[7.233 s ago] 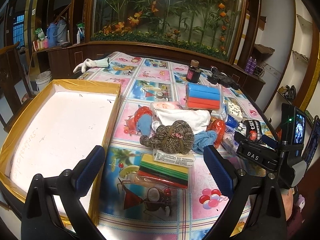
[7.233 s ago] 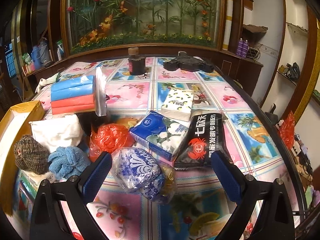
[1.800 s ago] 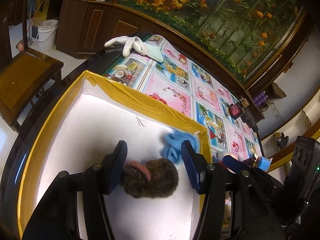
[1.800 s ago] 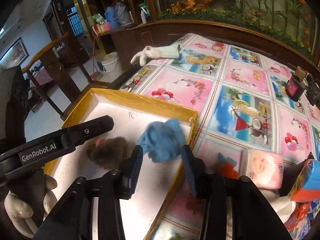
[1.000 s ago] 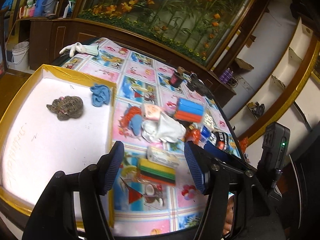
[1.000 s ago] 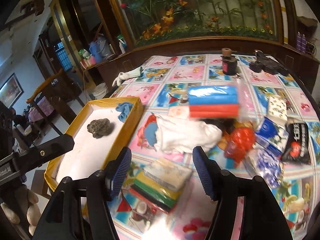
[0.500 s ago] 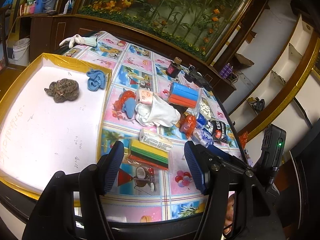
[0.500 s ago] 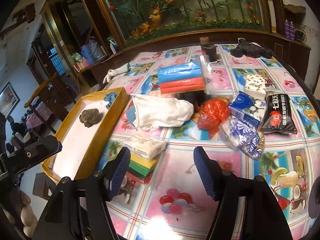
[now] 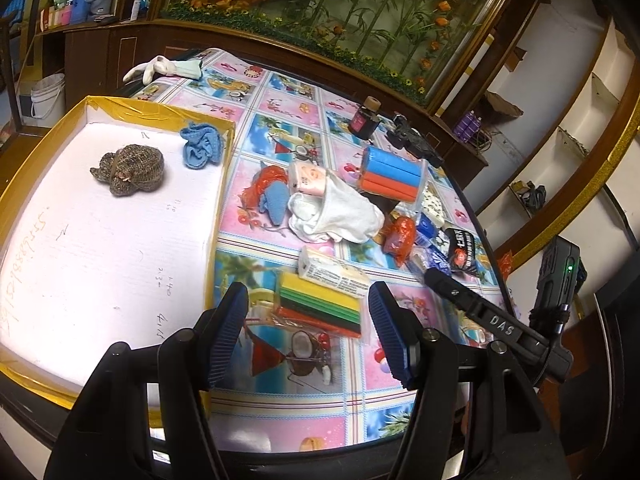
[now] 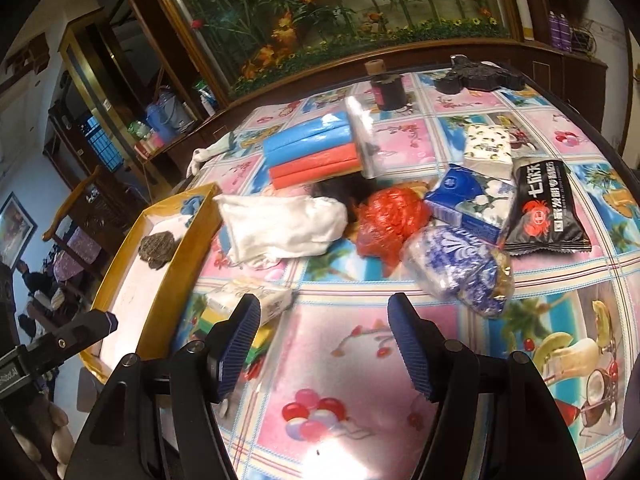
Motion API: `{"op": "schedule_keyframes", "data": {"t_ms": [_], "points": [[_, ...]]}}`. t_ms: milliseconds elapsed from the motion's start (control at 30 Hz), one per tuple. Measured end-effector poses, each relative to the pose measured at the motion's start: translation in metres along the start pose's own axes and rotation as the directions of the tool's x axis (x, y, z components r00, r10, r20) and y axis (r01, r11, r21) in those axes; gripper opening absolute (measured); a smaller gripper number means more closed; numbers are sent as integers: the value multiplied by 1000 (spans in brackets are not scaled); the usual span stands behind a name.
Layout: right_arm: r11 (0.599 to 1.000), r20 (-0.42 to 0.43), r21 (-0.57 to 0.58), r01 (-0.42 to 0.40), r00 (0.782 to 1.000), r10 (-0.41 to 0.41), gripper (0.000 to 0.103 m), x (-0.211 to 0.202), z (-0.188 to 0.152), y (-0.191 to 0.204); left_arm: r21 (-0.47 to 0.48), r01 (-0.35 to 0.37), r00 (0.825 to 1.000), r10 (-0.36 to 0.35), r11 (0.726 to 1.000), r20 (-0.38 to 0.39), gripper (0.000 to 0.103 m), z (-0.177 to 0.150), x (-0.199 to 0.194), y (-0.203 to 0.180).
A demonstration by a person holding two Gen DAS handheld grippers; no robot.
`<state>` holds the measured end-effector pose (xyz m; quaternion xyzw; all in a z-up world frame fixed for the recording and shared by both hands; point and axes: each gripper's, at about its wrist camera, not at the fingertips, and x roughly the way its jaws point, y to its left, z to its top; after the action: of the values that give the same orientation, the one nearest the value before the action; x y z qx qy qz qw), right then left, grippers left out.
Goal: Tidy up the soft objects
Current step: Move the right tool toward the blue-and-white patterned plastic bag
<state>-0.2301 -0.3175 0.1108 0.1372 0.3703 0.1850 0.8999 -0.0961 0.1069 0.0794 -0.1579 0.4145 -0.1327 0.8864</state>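
Observation:
A yellow-edged white tray (image 9: pixel 224 184) (image 10: pixel 188 256) lies on the left of the table. In it rest a brown knitted bundle (image 9: pixel 130 168) (image 10: pixel 157 245) and a blue knitted cloth (image 9: pixel 201 147). My left gripper (image 9: pixel 306 336) hangs open and empty over the table's near edge, above a striped sponge pack (image 9: pixel 320 306). My right gripper (image 10: pixel 326 348) is open and empty too, over bare tablecloth. Ahead of it lie a white cloth (image 10: pixel 280 228) (image 9: pixel 340 216), a red mesh bag (image 10: pixel 388 220), a blue patterned packet (image 10: pixel 456 268) and a tissue pack (image 10: pixel 468 196).
A blue and orange foam pack (image 9: pixel 390 172) (image 10: pixel 312 156), a black snack bag (image 10: pixel 542 208), a white wrapped bar (image 9: pixel 332 272), a dark bottle (image 10: pixel 386 88) and a black tool (image 10: pixel 476 74) crowd the table. White gloves (image 9: pixel 160 68) lie at its far left edge. A chair (image 10: pixel 80 208) stands beyond the tray.
Both grippers have drawn back from the tray and swung toward the pile on the tablecloth. The brown bundle and blue cloth stay in the tray.

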Motion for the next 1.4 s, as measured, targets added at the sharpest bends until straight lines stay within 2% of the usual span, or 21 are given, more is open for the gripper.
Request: {"op": "schedule_keyframes", "data": {"t_ms": [100, 200, 433, 600, 700, 733, 767, 833, 867, 1033, 1100, 1200, 1267, 1400], "points": [[999, 4, 45, 16, 1000, -17, 66, 1, 1, -19, -1, 0, 1000, 0, 1000, -23, 61, 0, 11, -1], [996, -1, 80, 31, 1000, -31, 66, -1, 0, -34, 43, -15, 999, 17, 999, -46, 61, 1, 28, -11], [994, 7, 101, 38, 999, -39, 67, -11, -6, -44, 95, -40, 993, 50, 995, -111, 61, 11, 77, -34], [994, 5, 106, 38, 999, -38, 67, -16, -13, -46, 240, -113, 982, 145, 964, -121, 61, 6, 111, -58], [994, 5, 104, 42, 999, -43, 67, -20, -15, -47, 281, -127, 981, 163, 951, -109, 60, 1, 118, -64], [994, 5, 102, 44, 999, -45, 67, -22, -15, -47, 277, -124, 983, 156, 953, -98, 48, 1, 115, -64], [994, 5, 99, 46, 999, -47, 67, -22, -16, -47, 271, -113, 985, 144, 956, -98, 26, 2, 113, -62], [994, 6, 99, 52, 999, -53, 67, -26, -17, -48, 242, -64, 990, 92, 968, -107, 10, 4, 105, -58], [993, 7, 102, 53, 999, -54, 67, -27, -18, -49, 238, -56, 992, 81, 970, -98, 7, 5, 101, -58], [986, 28, 150, 69, 997, -74, 67, -43, -20, -72, 215, 1, 998, 12, 977, -57, 7, 7, 74, -55], [980, 29, 185, 75, 996, -82, 68, -48, -20, -85, 205, 5, 999, 5, 979, -50, 8, 10, 72, -54], [973, 16, 210, 92, 995, -97, 69, -51, -21, -94, 170, 11, 998, 1, 985, -67, 17, 15, 75, -45], [971, 9, 209, 111, 993, -116, 70, -51, -21, -95, 135, 7, 998, 1, 991, -65, 20, 18, 73, -36], [978, 4, 167, 122, 992, -124, 71, -46, -10, -81, 100, 6, 998, 0, 995, -60, 20, 20, 65, -25]]}}
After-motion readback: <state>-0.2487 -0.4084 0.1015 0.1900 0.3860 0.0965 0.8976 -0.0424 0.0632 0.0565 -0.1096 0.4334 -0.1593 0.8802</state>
